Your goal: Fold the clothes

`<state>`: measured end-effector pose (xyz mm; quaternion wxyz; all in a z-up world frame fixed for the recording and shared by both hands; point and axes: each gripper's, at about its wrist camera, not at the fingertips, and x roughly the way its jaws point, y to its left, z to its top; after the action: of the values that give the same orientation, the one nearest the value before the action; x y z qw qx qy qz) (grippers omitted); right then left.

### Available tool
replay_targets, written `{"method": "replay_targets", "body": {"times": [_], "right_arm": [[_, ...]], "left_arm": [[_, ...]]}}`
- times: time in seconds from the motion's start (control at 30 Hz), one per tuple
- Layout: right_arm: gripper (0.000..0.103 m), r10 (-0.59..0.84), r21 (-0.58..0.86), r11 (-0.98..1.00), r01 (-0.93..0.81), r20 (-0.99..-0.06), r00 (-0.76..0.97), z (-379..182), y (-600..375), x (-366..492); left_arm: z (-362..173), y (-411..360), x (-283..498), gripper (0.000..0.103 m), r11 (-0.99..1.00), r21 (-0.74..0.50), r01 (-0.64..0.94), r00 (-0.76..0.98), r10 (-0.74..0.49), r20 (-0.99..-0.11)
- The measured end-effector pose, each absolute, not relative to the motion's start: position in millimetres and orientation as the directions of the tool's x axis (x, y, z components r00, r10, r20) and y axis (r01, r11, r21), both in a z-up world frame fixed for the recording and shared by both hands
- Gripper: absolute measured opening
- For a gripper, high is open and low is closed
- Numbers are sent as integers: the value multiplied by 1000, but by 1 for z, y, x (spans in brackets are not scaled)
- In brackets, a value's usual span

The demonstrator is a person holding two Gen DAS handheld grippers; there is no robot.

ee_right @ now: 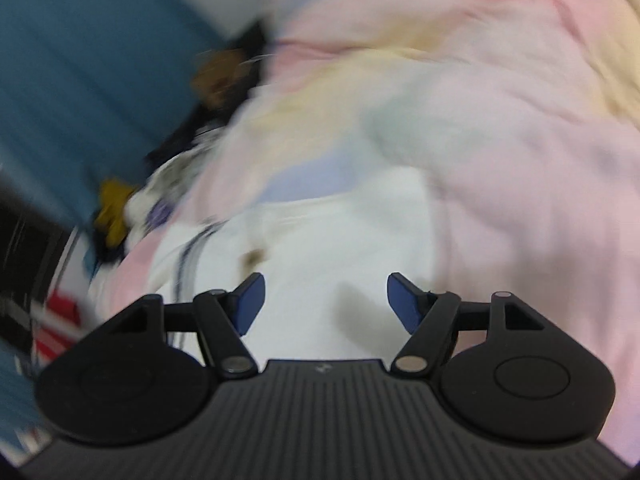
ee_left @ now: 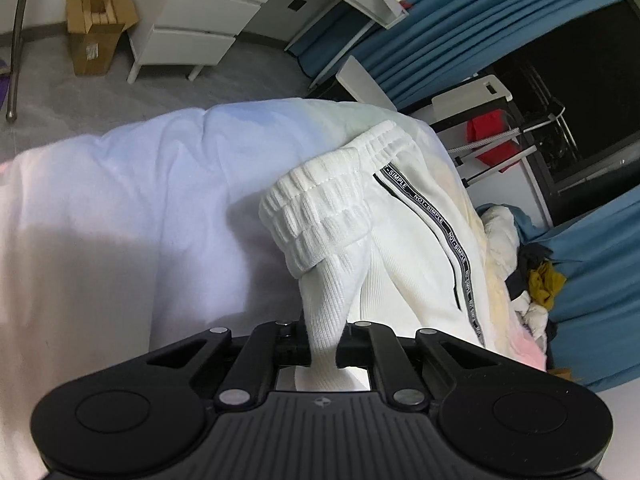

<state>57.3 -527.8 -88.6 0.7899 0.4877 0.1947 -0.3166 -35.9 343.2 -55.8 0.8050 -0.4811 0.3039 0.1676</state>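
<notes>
Through my left camera, my left claw [ee_left: 324, 344] is clenched on a pinch of white ribbed cloth: it has hold of the white pants [ee_left: 360, 216], and the fabric runs from between the fingers up to the thick elastic waistband [ee_left: 320, 216] bunched just beyond. A black side stripe [ee_left: 436, 224] with white lettering runs down the right side of the pants. They lie over a pale bedspread [ee_left: 140, 184] that fills the left and middle of the view. At the far left stands an open cardboard box [ee_left: 96, 28] on the grey floor, beside a white drawer unit [ee_left: 200, 20]. Blue curtains [ee_left: 460, 12] hang at the far right, and a heap of mixed clothes [ee_left: 528, 280] sits at the right edge of the bed.

My right camera's view is badly blurred. My right claw [ee_right: 324, 300] is released, its blue pads [ee_right: 250, 300] spread well apart and hovering over the white pants [ee_right: 320, 248], which lie near on the pastel pink and yellow bedspread [ee_right: 500, 140]. I cannot tell whether the pads touch the cloth. To the left I make out the clothes heap [ee_right: 132, 208] and a blue curtain [ee_right: 80, 60].
</notes>
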Motion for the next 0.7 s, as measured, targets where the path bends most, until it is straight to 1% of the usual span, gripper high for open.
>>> {"method": "replay_targets", "body": {"times": [0.13,0.23,0.33,0.4,0.5,0.57,0.63,0.67,0.7], "right_arm": [[70,-338,653,150,742,-672,659,-112,-546,38],[70,-295,660,117,742,-690,661,-127,-548,44],[70,-251,634,108,766,-728,638,-141,-548,57],[70,-222,648,101,755,-725,652,-151,-549,64],[70,-169,711,82,698,-680,713,-164,-553,74],[67,-134,779,61,624,-613,779,-167,-552,77],[59,-130,820,60,570,-560,818,-164,-550,78],[54,-141,826,75,559,-546,826,-160,-548,78],[42,-150,827,90,555,-540,828,-157,-548,78]], "left_arm": [[-65,353,-42,9,416,-706,-574,758,-57,-650],[-70,355,-44,9,380,-724,-576,762,-71,-643],[-71,352,-42,9,377,-723,-578,762,-67,-644],[-73,351,-42,9,366,-729,-579,764,-68,-641],[-75,349,-41,10,347,-738,-578,769,-72,-636],[-77,350,-41,10,334,-747,-575,773,-78,-630],[-80,350,-40,11,321,-754,-573,776,-84,-625],[-79,350,-39,11,323,-755,-570,777,-87,-624],[-79,349,-38,11,325,-756,-568,777,-90,-623]]}}
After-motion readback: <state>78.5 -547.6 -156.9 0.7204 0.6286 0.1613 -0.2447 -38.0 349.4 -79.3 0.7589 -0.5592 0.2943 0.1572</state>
